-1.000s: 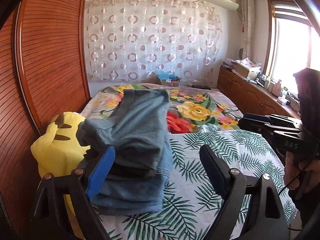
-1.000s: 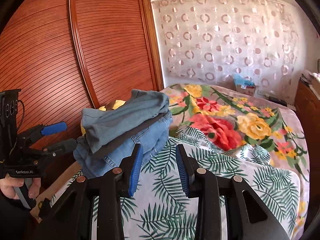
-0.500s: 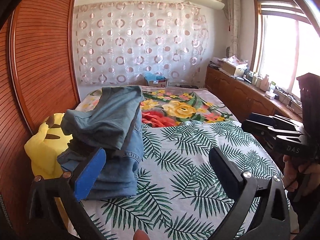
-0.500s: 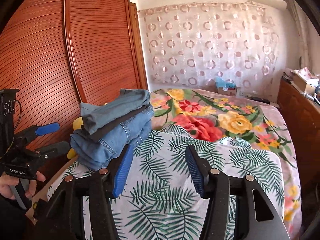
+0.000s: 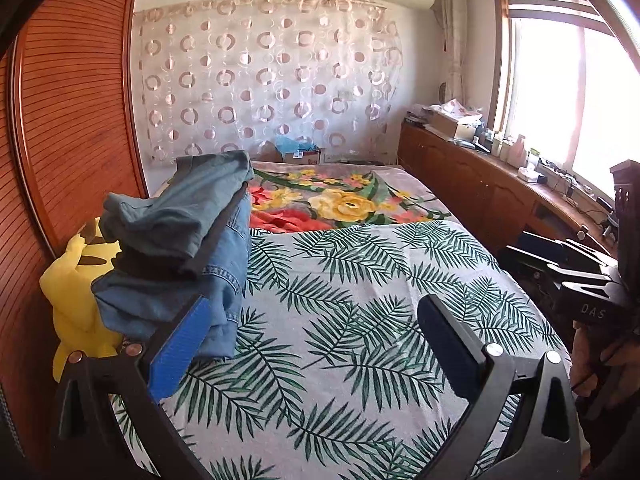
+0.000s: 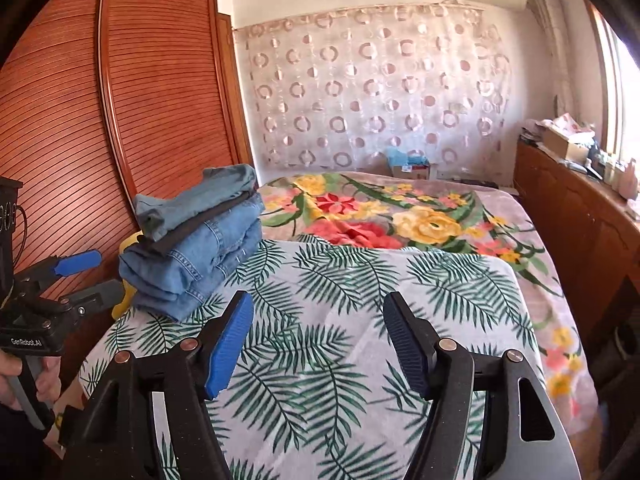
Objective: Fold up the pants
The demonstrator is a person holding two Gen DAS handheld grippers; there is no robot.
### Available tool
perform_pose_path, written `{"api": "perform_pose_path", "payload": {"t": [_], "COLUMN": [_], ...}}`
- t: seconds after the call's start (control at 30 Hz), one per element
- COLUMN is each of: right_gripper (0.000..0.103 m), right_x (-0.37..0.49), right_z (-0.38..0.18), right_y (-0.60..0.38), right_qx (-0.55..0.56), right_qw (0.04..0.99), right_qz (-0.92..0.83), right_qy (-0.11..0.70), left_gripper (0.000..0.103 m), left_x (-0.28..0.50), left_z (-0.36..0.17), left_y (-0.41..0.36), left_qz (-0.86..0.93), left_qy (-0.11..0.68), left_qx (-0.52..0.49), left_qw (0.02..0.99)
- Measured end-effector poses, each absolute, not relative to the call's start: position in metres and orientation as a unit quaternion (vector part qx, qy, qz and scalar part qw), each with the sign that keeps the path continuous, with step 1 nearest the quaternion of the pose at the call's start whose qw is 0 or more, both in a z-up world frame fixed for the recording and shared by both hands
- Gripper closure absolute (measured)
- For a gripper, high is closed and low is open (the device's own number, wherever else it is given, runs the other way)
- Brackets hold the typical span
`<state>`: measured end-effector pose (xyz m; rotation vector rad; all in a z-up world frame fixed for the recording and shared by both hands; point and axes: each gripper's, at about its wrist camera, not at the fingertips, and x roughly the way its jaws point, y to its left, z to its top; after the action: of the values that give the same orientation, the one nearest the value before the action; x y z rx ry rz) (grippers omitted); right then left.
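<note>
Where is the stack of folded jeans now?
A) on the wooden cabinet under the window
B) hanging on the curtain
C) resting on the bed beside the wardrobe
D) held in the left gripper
C: the folded jeans rest on the leaf-print sheet, and both grippers are open and apart from the jeans.

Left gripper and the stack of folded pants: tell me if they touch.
Apart. The right wrist view shows the left gripper held off the bed's left edge, open, with wardrobe visible between it and the stack of folded pants.

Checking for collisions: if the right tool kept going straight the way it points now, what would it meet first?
Probably the palm-leaf sheet on the bed. The right tool, open and empty, aims over it; the pants stack lies left of that line. Depth is unclear.
</note>
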<state>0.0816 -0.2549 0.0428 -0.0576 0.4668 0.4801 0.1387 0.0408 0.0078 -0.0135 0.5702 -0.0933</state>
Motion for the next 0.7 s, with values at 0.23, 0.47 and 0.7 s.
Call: {"api": "perform_pose_path", "payload": {"t": [0.23, 0.47, 0.7], "right_gripper": [0.026, 0.024, 0.024], "right_x": [0.048, 0.012, -0.022], "right_z": [0.048, 0.062, 0.073], "right_y": [-0.260, -0.265, -0.267], "right_qx": [-0.024, -0.024, -0.021], "right_qw": [0.951, 0.962, 0.973], "right_qz": [0.208, 0.180, 0.160], "right_qy": [0.228, 0.203, 0.166], "left_gripper": [0.000, 0.000, 0.000], "left_x": [0.117, 0.097, 0.078], "left_z": [0.012, 0.030, 0.050], "left_y": [0.028, 0.018, 0.011], "left_qz": [-0.049, -0.044, -0.044], "left_qy": [0.274, 0.250, 0.222], "left_qx": [-0.007, -0.007, 0.003], "left_qw": [0.960, 0.967, 0.974]}}
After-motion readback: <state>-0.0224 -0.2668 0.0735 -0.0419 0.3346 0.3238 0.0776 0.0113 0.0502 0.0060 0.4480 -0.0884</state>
